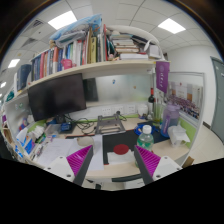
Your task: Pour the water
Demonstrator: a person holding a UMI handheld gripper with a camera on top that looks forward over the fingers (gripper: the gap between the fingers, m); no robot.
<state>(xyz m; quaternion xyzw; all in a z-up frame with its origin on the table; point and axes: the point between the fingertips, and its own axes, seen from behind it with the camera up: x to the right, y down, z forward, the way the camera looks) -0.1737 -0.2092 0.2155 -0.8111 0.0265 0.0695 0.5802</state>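
A clear plastic water bottle [146, 138] with a blue cap and a green label stands on the light table [200, 148], just ahead of my right finger. A small red round thing [121, 149] lies on the table between my fingers, in front of a dark frame-like object [110, 125]; I cannot tell what either of them is. My gripper [115, 162] is open and empty, its magenta pads [82, 160] wide apart and low over the table. The bottle is apart from the fingers.
A black monitor [57, 97] stands at the back left under a shelf of books [80, 50]. A dark bottle [152, 103] and a purple container [170, 113] stand beyond the water bottle. Green items [179, 135] lie to the right, clutter to the left [30, 140].
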